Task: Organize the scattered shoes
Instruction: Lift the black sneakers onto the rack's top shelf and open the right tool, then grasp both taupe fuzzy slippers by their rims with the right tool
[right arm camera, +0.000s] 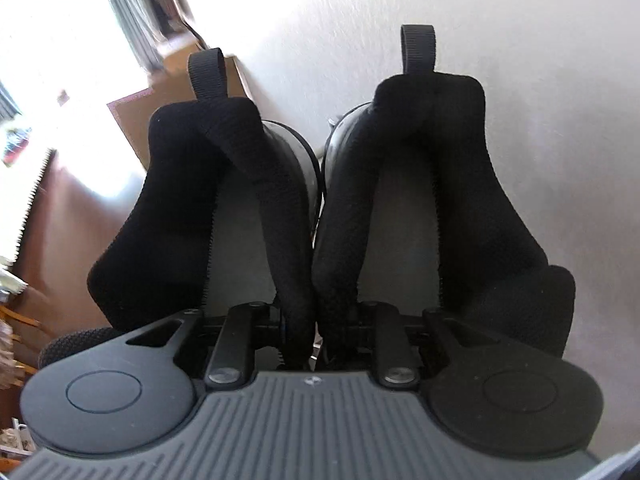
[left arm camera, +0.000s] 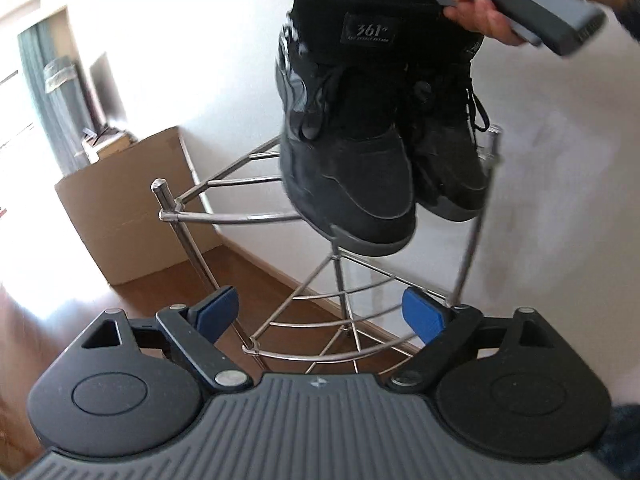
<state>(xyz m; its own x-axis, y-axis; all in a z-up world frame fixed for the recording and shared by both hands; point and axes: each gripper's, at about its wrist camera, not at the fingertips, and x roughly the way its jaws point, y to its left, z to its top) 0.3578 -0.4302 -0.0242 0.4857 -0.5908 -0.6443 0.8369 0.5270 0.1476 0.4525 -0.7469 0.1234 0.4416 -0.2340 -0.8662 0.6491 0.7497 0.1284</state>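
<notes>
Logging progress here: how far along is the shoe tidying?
Nothing is shelved yet: the chrome wire shoe rack shows bare tiers. In hand: the right claw pinches the pair of black sneakers above it. Left: setting them down; the left claw is open.

Left gripper: ribbed grey housing w/ small cross mark at top centre, two round black discs either side, each w/ an inset circle. Black link arms w/ silver pivot screws; triangular cut-outs in outer plates. Finger pads bright blue, finely ribbed, on black fingers.

Right gripper: same grey ribbed body, same black discs, same links, but pivot screws look dark. Fingertips hidden.

Right hand, seen from left wrist cam: bare skin, light tone, around a grey handle w/ darker end cap. Dark blue sleeve edge at far right.
</notes>
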